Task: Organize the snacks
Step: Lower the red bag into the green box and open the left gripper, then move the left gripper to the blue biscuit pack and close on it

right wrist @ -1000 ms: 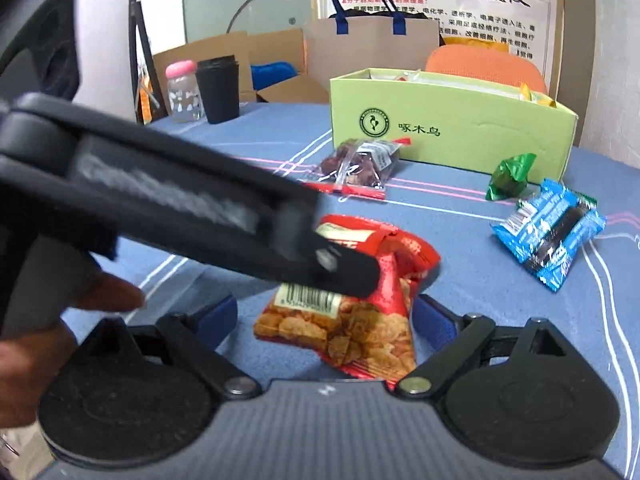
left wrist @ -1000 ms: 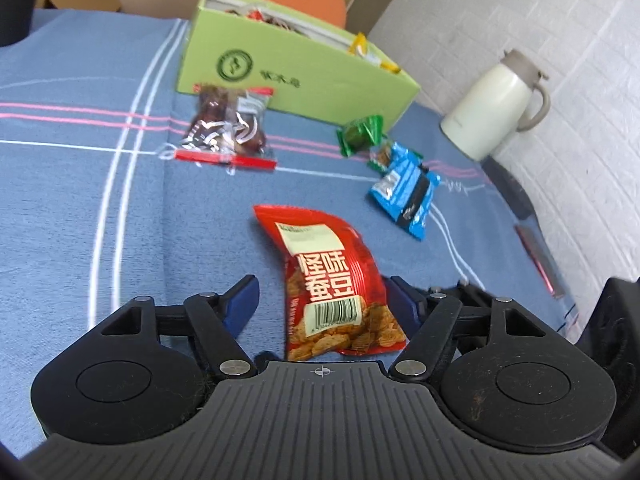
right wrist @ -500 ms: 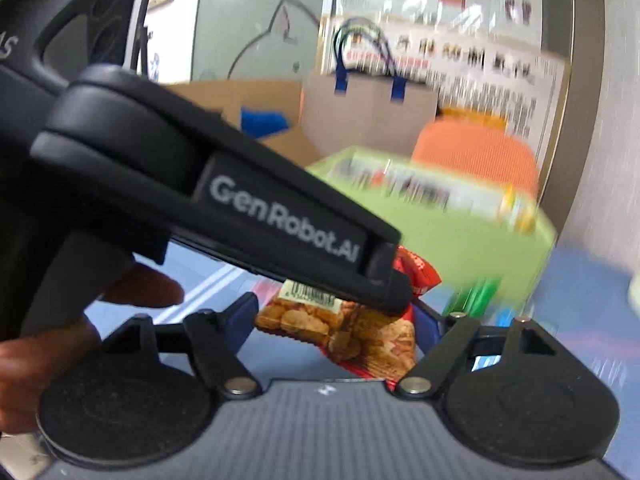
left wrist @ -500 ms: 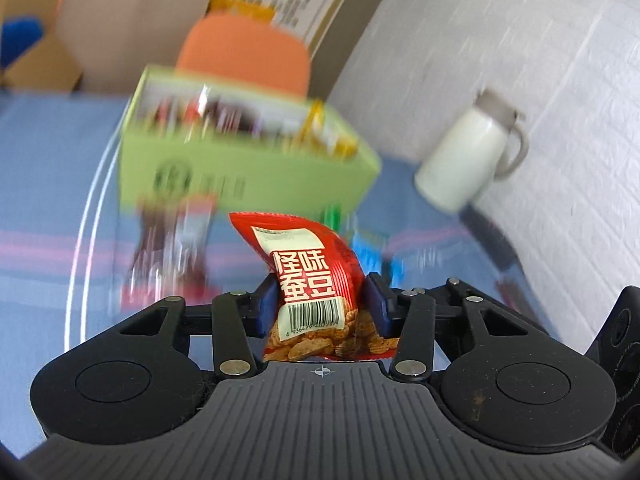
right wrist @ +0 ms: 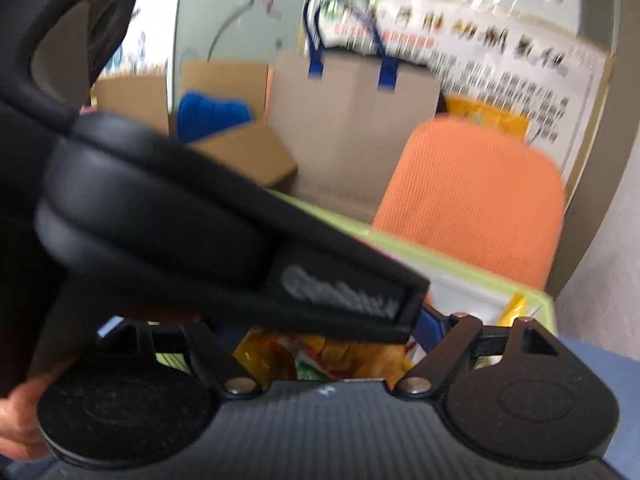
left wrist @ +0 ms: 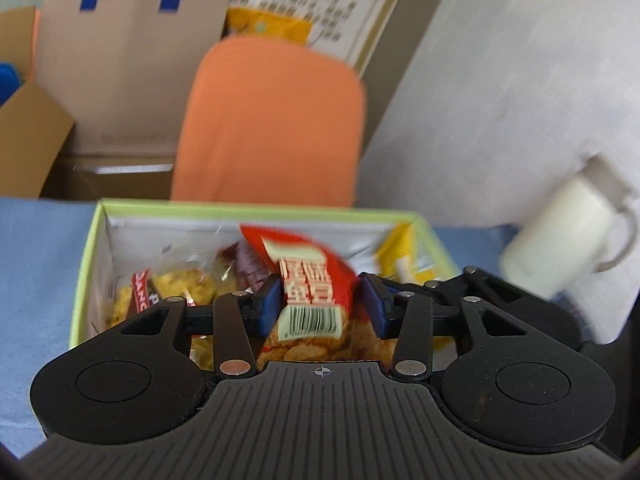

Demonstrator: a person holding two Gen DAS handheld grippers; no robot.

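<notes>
Left tongs (left wrist: 320, 306) closing, both pads pressing the red snack bag (left wrist: 310, 280), held above the open green box (left wrist: 86, 264) on the bench. Right tongs (right wrist: 320, 332) mostly hidden; grip cannot be told.

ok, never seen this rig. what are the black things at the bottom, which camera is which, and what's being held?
No robot arm: a person carries a two-finger gripper in each hand, each with a fisheye camera looking along its fingers. The black shapes are the grippers' own bodies. In the left wrist view, the left gripper is closing on a red snack bag, held over an open green box of snacks on a blue tablecloth. A white jug stands to the right. In the right wrist view, the left tool blocks the right gripper; whether it grips anything is unclear.
</notes>
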